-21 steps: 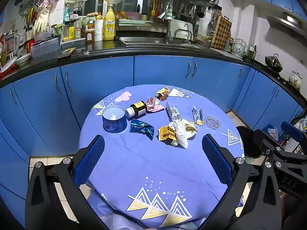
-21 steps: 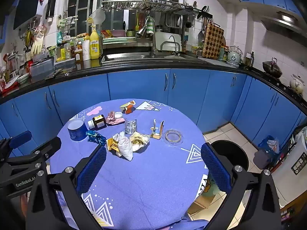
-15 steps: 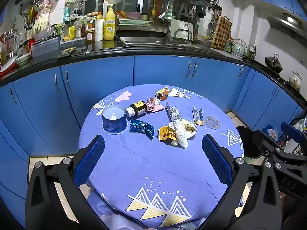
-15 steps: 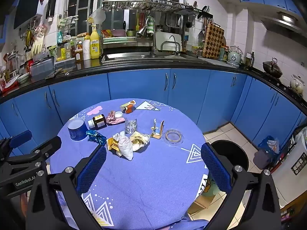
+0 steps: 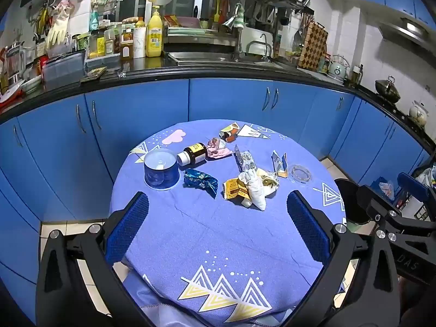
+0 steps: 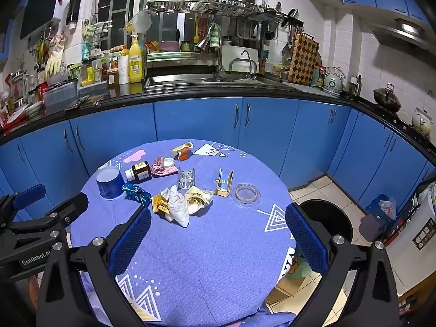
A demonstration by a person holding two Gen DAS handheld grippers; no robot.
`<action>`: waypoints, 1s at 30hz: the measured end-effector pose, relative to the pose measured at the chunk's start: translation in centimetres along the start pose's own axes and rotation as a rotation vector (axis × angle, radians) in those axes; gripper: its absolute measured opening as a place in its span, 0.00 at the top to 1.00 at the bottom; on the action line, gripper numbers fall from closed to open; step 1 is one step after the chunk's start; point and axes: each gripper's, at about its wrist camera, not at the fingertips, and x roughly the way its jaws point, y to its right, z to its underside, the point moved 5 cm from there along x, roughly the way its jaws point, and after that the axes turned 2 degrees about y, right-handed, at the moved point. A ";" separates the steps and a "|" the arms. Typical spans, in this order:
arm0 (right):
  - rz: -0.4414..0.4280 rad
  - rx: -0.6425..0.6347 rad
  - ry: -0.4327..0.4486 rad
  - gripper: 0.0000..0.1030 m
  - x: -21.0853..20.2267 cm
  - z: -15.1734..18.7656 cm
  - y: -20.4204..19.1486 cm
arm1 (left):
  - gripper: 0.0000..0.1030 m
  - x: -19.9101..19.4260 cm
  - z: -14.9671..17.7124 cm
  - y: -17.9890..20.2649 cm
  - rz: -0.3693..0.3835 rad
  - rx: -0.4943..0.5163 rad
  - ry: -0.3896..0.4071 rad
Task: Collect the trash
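Note:
Trash lies scattered on a round table with a blue patterned cloth (image 5: pixel 218 231) (image 6: pixel 207 245). I see a blue crumpled wrapper (image 5: pixel 200 182) (image 6: pixel 136 191), a white crumpled bag (image 5: pixel 254 189) (image 6: pixel 178 209), a yellow packet (image 5: pixel 235 188), a pink wrapper (image 5: pixel 216 150), a brown bottle on its side (image 5: pixel 194 154) (image 6: pixel 139 171), a blister pack (image 5: pixel 245 160) (image 6: pixel 186 178) and a clear lid (image 5: pixel 300 173) (image 6: pixel 246 192). My left gripper (image 5: pixel 218 218) and right gripper (image 6: pixel 216 234) both hover open over the near part of the table, short of the trash, with nothing between the fingers.
A blue round tin (image 5: pixel 161 172) stands at the table's left. A black bin (image 6: pixel 325 218) (image 5: pixel 351 204) sits on the floor right of the table. Blue cabinets (image 6: pixel 196 120) and a crowded counter curve behind. Bags (image 6: pixel 381 212) lie on the floor at right.

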 end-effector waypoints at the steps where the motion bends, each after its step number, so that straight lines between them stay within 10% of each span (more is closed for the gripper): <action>1: -0.001 0.000 -0.001 0.06 0.3 0.1 -0.3 | 0.03 0.1 -0.2 0.0 0.000 -0.004 0.000; 30: 0.004 -0.011 0.001 0.06 0.2 0.2 -0.4 | 0.03 0.3 -0.1 -0.2 0.001 -0.011 -0.003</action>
